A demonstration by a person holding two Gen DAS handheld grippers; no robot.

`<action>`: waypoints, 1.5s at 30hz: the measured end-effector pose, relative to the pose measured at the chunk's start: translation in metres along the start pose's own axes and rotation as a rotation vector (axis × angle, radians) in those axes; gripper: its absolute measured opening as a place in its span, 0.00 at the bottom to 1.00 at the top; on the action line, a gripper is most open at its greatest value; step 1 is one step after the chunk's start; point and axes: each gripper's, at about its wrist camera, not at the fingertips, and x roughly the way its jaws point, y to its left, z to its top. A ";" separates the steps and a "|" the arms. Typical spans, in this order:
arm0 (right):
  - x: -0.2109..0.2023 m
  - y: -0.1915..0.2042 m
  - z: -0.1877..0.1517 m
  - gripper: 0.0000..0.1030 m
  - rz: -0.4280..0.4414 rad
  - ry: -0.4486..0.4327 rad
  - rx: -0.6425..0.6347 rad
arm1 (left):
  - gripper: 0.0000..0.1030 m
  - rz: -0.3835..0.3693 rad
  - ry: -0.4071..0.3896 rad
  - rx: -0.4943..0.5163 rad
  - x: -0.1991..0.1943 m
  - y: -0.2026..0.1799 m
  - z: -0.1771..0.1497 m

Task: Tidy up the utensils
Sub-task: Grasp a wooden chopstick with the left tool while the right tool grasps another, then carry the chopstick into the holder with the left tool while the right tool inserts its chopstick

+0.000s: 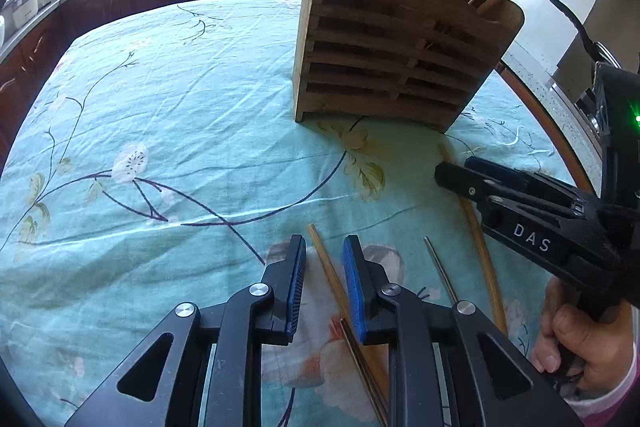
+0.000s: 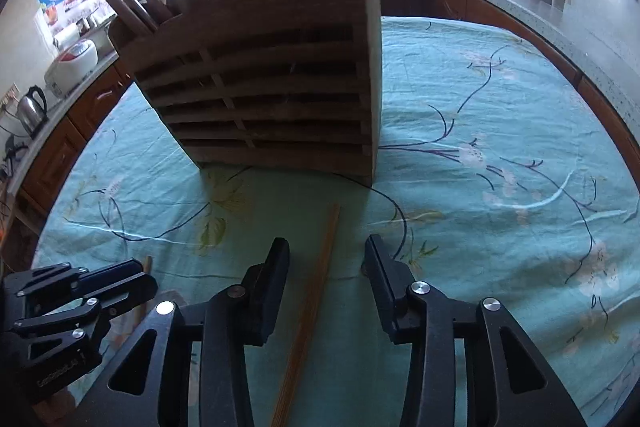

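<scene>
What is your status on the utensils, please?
Left tool open, astride a wooden chopstick. Right tool open, astride a second chopstick. Both flat on the cloth; nothing blocks the wooden rack.

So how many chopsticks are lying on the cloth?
4: light one and dark one at the left gripper, metal one beside, long one under right gripper; more possibly hidden.
</scene>
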 end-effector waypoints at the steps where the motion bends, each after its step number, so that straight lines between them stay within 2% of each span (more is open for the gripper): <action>1: 0.003 0.005 0.000 0.38 -0.029 0.006 -0.029 | 0.08 0.015 -0.004 0.012 0.002 -0.003 0.001; 3: 0.004 0.012 0.000 0.30 -0.051 0.009 -0.063 | 0.07 0.028 -0.012 0.034 0.005 -0.008 0.001; 5: 0.002 0.013 -0.002 0.12 -0.045 0.008 -0.070 | 0.07 0.035 -0.017 0.049 0.007 -0.011 0.001; 8: 0.001 0.010 -0.002 0.06 -0.018 0.012 -0.044 | 0.05 0.015 -0.017 0.025 0.006 -0.008 0.001; 13: -0.019 -0.004 -0.008 0.05 0.065 -0.006 0.043 | 0.02 -0.046 -0.051 -0.027 -0.013 0.003 0.002; 20: -0.094 -0.017 -0.017 0.05 0.159 -0.144 0.102 | 0.02 -0.145 -0.167 -0.075 -0.076 0.018 -0.003; 26: -0.158 -0.023 -0.015 0.05 0.187 -0.273 0.108 | 0.02 -0.197 -0.274 -0.094 -0.135 0.031 -0.017; 33: -0.209 -0.018 0.002 0.05 0.187 -0.397 0.091 | 0.02 -0.232 -0.352 -0.103 -0.190 0.043 -0.035; 40: -0.230 -0.017 0.008 0.05 0.181 -0.443 0.083 | 0.02 -0.238 -0.422 -0.094 -0.220 0.047 -0.042; 45: -0.229 -0.020 0.011 0.05 0.186 -0.451 0.089 | 0.03 -0.230 -0.457 -0.100 -0.224 0.049 -0.041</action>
